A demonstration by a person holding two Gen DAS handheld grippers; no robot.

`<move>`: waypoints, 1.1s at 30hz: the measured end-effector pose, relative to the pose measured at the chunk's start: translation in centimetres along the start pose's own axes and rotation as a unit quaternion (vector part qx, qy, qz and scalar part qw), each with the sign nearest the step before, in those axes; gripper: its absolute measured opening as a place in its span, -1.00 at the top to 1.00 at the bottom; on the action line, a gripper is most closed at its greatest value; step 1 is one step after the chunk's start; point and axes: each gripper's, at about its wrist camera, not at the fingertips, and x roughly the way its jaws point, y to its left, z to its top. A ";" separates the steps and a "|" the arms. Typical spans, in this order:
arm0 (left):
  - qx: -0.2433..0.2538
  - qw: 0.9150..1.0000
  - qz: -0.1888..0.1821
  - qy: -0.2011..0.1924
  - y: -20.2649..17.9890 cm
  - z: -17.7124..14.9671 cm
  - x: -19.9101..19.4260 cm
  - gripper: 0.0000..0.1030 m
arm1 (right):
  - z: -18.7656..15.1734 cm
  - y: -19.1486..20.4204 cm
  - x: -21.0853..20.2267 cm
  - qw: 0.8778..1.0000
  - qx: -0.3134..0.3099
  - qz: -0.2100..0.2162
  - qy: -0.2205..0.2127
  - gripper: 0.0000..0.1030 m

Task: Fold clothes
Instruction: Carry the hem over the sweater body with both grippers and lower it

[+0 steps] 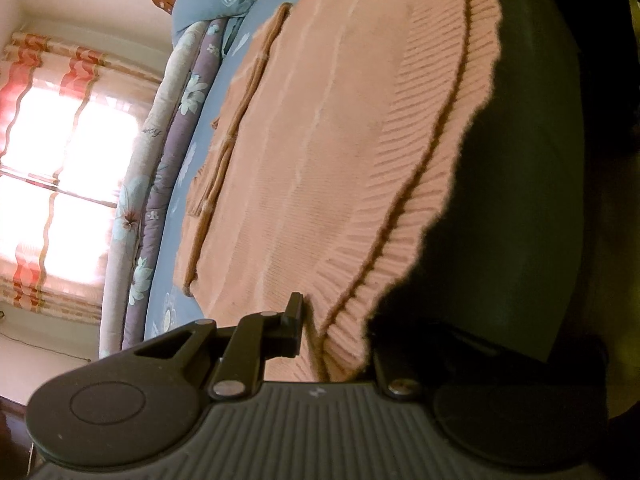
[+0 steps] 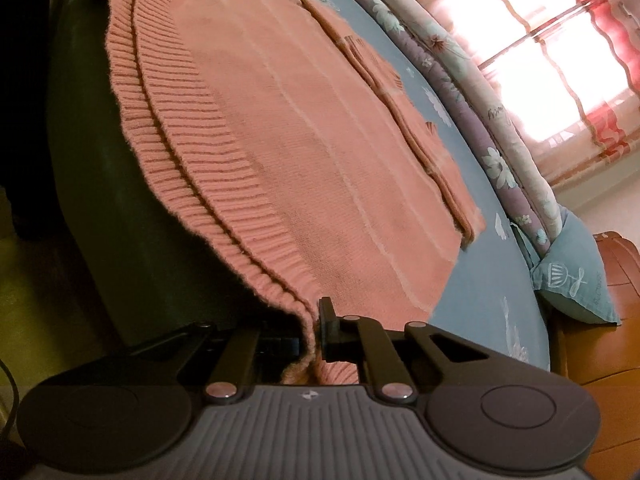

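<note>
One salmon-pink knitted sweater [image 1: 320,160] with ribbed hem. One bed with blue flower-printed sheet [image 2: 500,280]. Two black two-finger grippers: left gripper [image 1: 316,334], right gripper [image 2: 310,338]. One blue pillow with white drawing [image 2: 576,280]. Two rolled quilts, one purple flowered [image 1: 176,148], one cream flowered [image 1: 160,92]. One window with red-and-cream wavy curtain [image 1: 48,168].

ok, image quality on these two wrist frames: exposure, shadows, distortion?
Left wrist: window blown out behind the curtain; area below the sweater hem nearly black; bed edge bows from fisheye. Right wrist: same clipped window, deep shadow at left under the hem, sweater ribbing sharp, warm orange cast.
</note>
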 end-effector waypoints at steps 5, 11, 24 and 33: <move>0.012 1.000 0.005 0.001 0.4 0.2 -0.3 0.84 | 0.7 -1.0 -0.9 1.000 -0.008 -0.013 -0.012 0.81; 0.017 0.999 0.028 -0.002 2.5 0.9 -0.7 0.88 | 1.9 -3.0 -1.9 0.999 -0.019 -0.033 -0.031 0.82; 0.057 0.997 0.049 0.003 6.0 2.5 1.3 0.90 | 3.8 -7.2 -0.3 0.997 -0.029 -0.063 -0.043 0.82; 0.065 0.996 0.058 -0.002 9.5 3.9 4.1 0.90 | 5.3 -10.4 2.6 0.995 -0.031 -0.085 -0.045 0.82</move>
